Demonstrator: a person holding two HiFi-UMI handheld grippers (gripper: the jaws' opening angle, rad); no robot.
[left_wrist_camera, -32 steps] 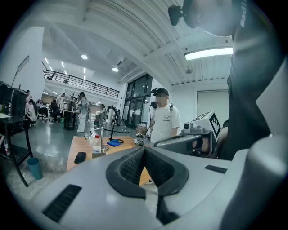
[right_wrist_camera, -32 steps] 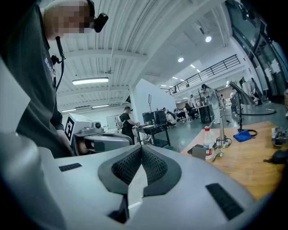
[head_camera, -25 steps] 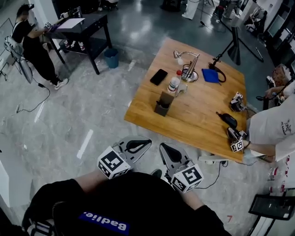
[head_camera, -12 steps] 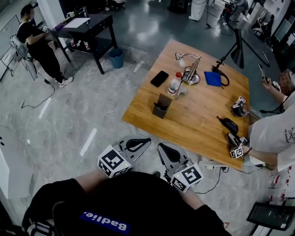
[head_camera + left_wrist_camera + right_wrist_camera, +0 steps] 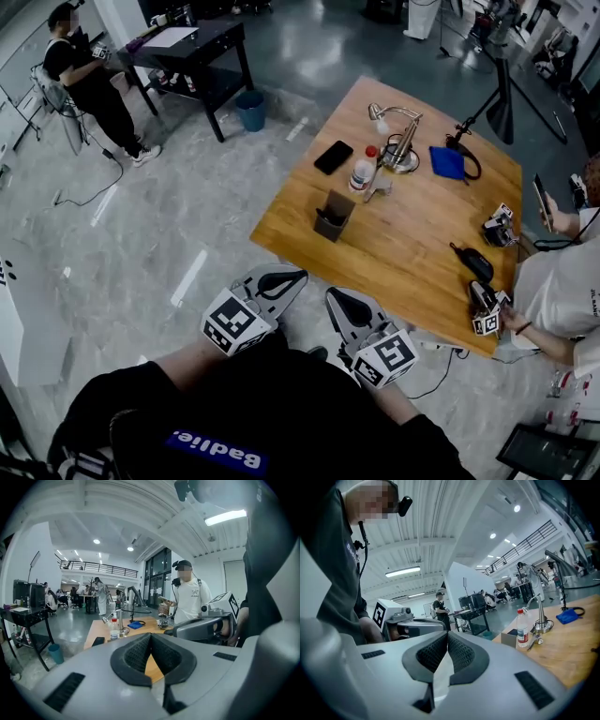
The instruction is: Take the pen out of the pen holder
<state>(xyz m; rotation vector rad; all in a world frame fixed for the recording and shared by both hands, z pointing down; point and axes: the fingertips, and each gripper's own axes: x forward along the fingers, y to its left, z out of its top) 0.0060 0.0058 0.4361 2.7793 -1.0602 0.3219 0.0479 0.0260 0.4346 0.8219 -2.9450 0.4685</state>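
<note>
Over the last second both hand-held tools have crept forward: in the head view the left gripper (image 5: 284, 277) and the right gripper (image 5: 332, 296) sit a little nearer the front edge of the square, light-wood worktop (image 5: 403, 253) than they did, though they still hang over the grey floor, short of that edge. Nothing else about them has altered. The black ribbed fingers (image 5: 133, 654) of the left one remain clenched tip to tip on nothing, and those of the right one (image 5: 461, 654) are likewise pressed together and empty. I read this as an approach still under way. The reach has begun, but no opening for a grasp has been made, and the fingers will have to part before they can take anything. The dark grey, square, open-topped pen holder (image 5: 334, 223) stands untouched on the worktop, well ahead of the fingertips and roughly in line with the right fingers, a little off to the side of the left ones. The dark, slim pen (image 5: 327, 212) is still inside it, showing only as a thin shape at the mouth. Its long axis seems to run roughly upright, leaning slightly against the holder's wall, with its upper end towards the open top. Which end is the tip is too small to tell.
</note>
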